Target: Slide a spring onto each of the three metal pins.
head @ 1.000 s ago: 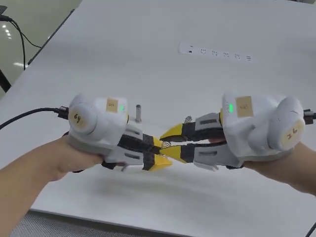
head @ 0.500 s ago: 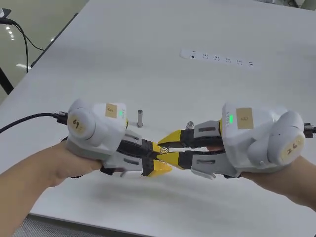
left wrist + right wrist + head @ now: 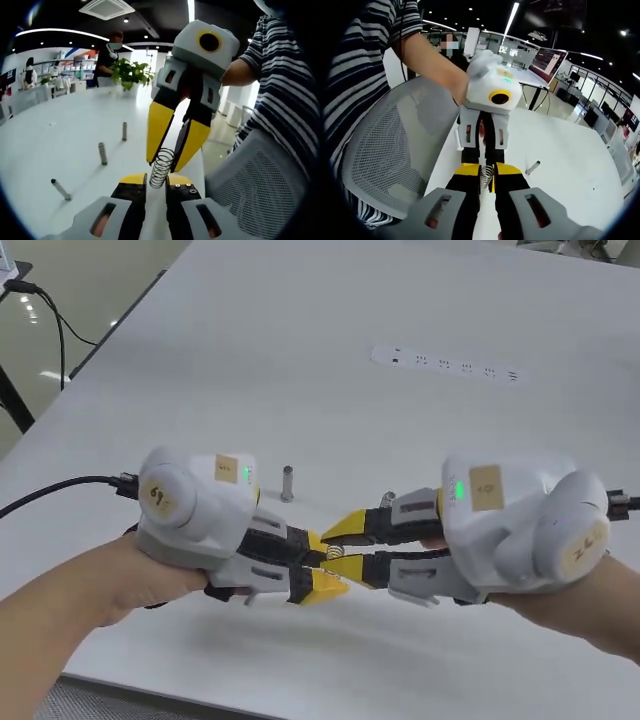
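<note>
Above the bare white workbench [image 3: 300, 360], we log one small coiled steel spring [image 3: 161, 167], long axis running gripper to gripper, nipped endwise by left gripper [image 3: 156, 178] and right gripper [image 3: 487, 172]; bright open-plan office around.

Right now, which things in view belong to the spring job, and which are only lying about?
Job: spring, gripped by left hand-held gripper and right hand-held gripper; near pin, middle pin, far pin.
Lying about: power strip, mesh chair, potted plant.
</note>
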Motion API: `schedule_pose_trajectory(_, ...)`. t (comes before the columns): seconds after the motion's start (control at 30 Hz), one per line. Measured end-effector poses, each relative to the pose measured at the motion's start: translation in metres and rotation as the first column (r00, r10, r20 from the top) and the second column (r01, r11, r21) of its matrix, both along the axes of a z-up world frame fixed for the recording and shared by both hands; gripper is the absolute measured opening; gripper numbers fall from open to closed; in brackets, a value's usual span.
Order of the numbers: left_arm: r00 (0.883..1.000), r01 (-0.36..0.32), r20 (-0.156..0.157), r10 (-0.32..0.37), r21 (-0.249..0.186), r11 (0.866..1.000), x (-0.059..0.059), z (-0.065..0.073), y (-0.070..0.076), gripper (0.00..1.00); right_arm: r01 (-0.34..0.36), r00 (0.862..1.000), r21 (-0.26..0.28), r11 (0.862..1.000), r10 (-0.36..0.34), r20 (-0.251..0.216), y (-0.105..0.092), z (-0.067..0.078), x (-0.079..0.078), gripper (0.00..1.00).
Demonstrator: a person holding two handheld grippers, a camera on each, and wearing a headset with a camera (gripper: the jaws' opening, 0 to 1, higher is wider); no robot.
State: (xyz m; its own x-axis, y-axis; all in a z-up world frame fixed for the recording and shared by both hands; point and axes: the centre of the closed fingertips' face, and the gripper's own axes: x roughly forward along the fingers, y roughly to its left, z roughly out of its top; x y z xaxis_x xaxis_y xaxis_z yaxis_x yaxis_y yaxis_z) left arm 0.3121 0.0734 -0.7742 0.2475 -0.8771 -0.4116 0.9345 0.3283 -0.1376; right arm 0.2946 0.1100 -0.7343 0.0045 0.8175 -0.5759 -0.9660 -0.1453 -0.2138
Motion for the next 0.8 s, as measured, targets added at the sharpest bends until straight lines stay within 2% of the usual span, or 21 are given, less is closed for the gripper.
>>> schedule_pose_trajectory(0.5, 0.998, -0.052, -0.017, 0.052, 0.009, 0.999, 0.003, -0.001, 0.011, 0.18, 0.040, 0.999, 0.013, 0.999, -0.040, 0.000, -0.002, 0.002, 0.008, 0.07)
schedule_pose_trajectory(0.8, 0.993, -0.115, -0.033, 0.116, 0.017, 0.993, 0.005, -0.002, 0.025, 0.24, 0.058, 0.998, 0.023, 0.998, -0.058, -0.004, -0.003, 0.003, 0.013, 0.07)
